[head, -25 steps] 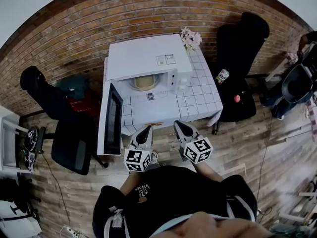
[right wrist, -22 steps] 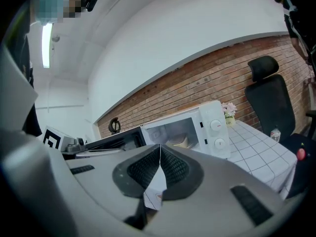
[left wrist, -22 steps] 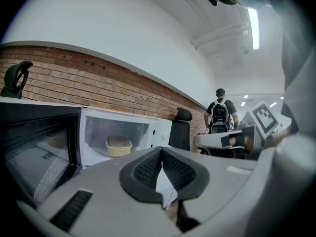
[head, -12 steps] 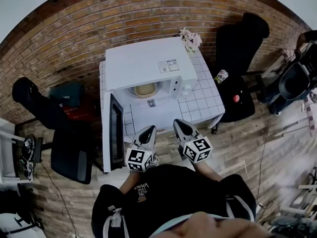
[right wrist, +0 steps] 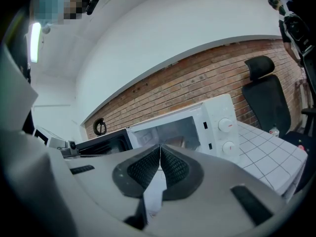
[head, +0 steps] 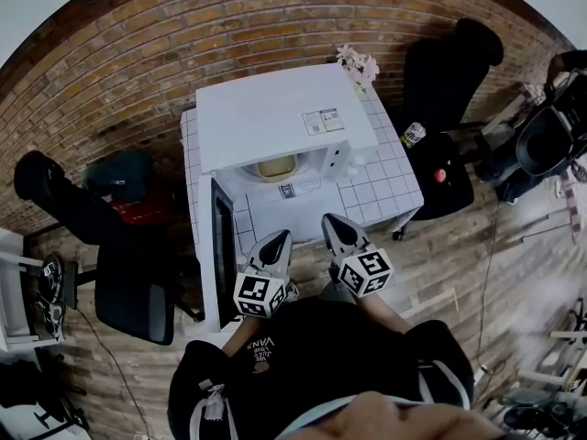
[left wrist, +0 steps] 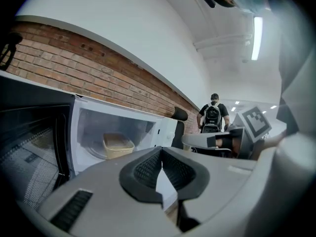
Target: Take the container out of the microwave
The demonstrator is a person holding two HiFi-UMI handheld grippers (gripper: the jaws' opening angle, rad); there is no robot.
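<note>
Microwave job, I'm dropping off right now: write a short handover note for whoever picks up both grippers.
Left gripper: shut, empty.
Right gripper: shut, empty.
Both are at the near edge of the white tiled table, short of the white microwave.
Beige plastic container: inside the microwave cavity.
Done: black-windowed microwave door is open, swung to the left.
To do: open jaws, reach in, grip container, bring it out.
</note>
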